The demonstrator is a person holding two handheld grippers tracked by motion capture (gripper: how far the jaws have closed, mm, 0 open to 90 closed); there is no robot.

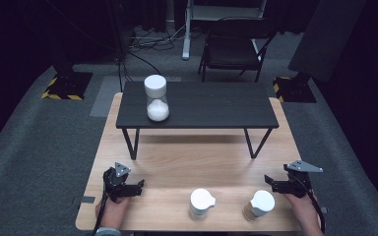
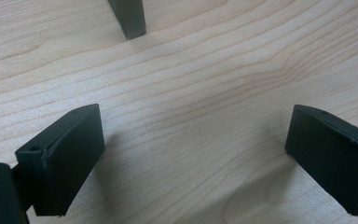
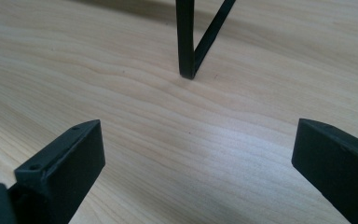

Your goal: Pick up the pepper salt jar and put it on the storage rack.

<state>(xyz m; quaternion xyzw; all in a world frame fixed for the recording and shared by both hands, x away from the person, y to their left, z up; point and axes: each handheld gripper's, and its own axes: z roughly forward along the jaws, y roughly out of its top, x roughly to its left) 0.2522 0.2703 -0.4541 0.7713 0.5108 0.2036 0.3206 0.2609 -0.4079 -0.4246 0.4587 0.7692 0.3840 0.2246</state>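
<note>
Three white-capped jars are in play: two stand at the tabletop's near edge, one (image 1: 201, 203) around the middle and one (image 1: 259, 205) toward the near right corner, and the third (image 1: 156, 98) sits up on the left end of the black shelf (image 1: 216, 105). That split reads like a shelving job, one jar placed and two waiting within reach.

The right gripper (image 1: 274, 185) is just beside the right jar, at its far right side, jaws spread wide with nothing between them; in the right gripper view they frame bare wood and a shelf leg (image 3: 186, 42). Likely it is the hand about to take that jar, so the wide opening fits the cap's width.

The left gripper (image 1: 137, 186) is parked near the near left corner, well apart from the middle jar, jaws also wide and empty over the tabletop (image 2: 191, 93). It probably waits out of the way.
</note>
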